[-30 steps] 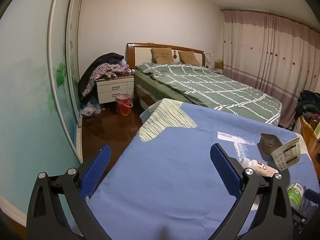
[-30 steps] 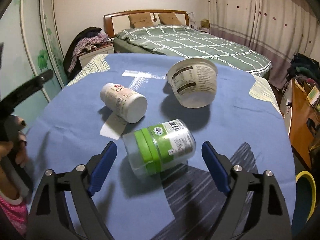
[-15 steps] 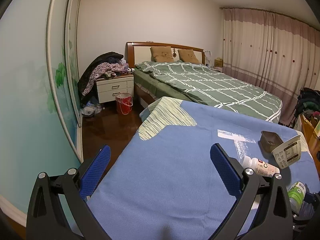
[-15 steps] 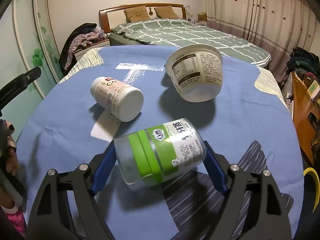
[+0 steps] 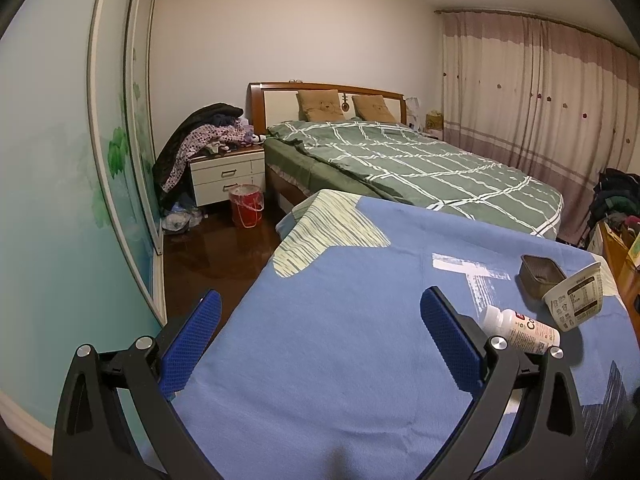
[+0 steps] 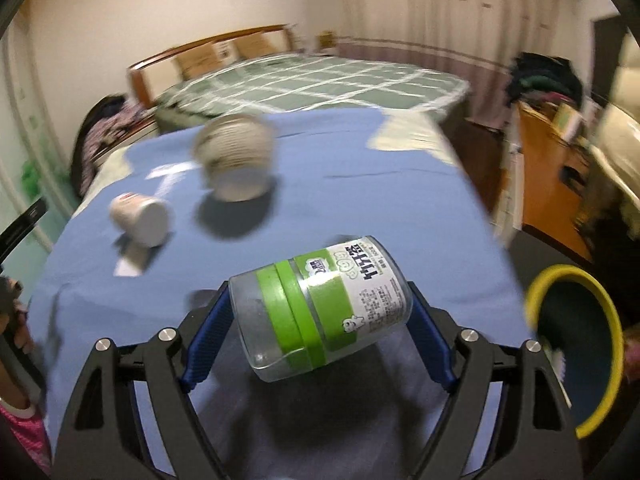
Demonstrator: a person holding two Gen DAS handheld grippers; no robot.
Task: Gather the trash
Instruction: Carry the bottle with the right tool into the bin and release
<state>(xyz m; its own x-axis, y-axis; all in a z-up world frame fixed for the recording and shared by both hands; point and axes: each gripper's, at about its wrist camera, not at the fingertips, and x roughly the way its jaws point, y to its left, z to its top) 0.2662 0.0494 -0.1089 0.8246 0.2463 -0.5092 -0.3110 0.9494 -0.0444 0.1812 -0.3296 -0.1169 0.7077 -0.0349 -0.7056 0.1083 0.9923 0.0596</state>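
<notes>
Right wrist view: the right gripper [image 6: 316,318] holds a clear plastic jar [image 6: 320,308] with green bands and a printed label. The jar lies crosswise between the blue fingers [image 6: 208,332], which are clamped on its two ends, and it appears lifted clear of the blue cloth covering the tabletop [image 6: 360,184]. At the right edge of the frame, beside and below the tabletop, stands a bin with a yellow rim [image 6: 536,284]. The picture is smeared by motion. Toward the upper left of the frame a white bottle [image 6: 140,220] lies on its side on the cloth, and just right of it a white tub [image 6: 236,160] lies tipped over; the two are near each other but not touching. A hand [image 6: 16,320] shows at the lower left edge.

Left wrist view: the left gripper [image 5: 316,340] hangs over the near part of the tabletop [image 5: 320,360], its blue fingers [image 5: 448,332] wide apart with nothing between them. At the right of the frame the white bottle [image 5: 520,330] lies on its side, with the tipped white tub [image 5: 576,300] just above it and a small brown tray [image 5: 540,278] beside the tub. A green checked bed [image 5: 420,164] fills the centre background, with a red bucket [image 5: 246,210] on the floor beside a white nightstand [image 5: 228,176].
</notes>
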